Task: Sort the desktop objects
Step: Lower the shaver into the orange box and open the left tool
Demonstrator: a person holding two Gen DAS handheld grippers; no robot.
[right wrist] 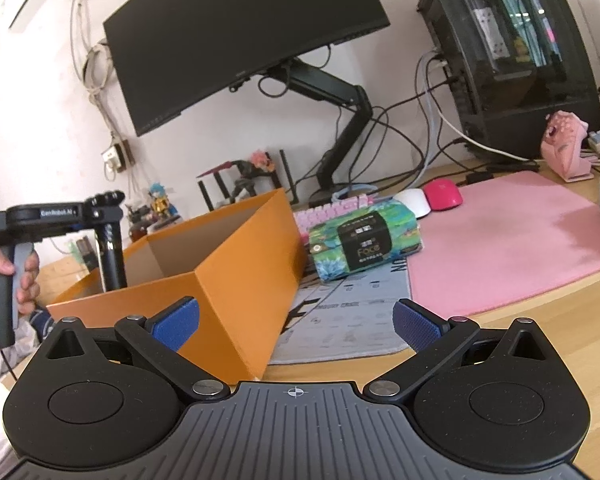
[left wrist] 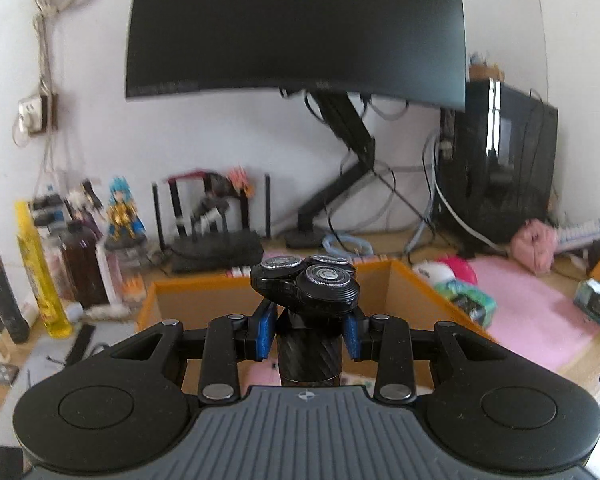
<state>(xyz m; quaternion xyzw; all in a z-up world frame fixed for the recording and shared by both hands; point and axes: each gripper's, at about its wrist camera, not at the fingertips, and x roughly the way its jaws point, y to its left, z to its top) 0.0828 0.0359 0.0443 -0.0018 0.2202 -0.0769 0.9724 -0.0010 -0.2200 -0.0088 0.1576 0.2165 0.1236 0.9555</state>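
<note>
My left gripper (left wrist: pixel 309 330) is shut on a black electric shaver (left wrist: pixel 306 286), upright with its three round heads on top, held above the open orange box (left wrist: pixel 420 284). From the right wrist view the shaver (right wrist: pixel 111 248) hangs over the left part of the orange box (right wrist: pixel 236 272), with the left gripper (right wrist: pixel 100 216) around its neck. My right gripper (right wrist: pixel 296 326) is open and empty, low over the desk in front of the box's near corner. A green tissue pack (right wrist: pixel 364 236) lies right of the box.
A monitor on an arm (right wrist: pixel 240 36), a PC case (right wrist: pixel 508 60), figurines (left wrist: pixel 120 216) and bottles (left wrist: pixel 44 272) line the back. A pink mat (right wrist: pixel 512 232), white and pink mice (right wrist: pixel 428 198), a pink keyboard (right wrist: pixel 332 208) and a second tissue pack (left wrist: pixel 596 304) lie on the right.
</note>
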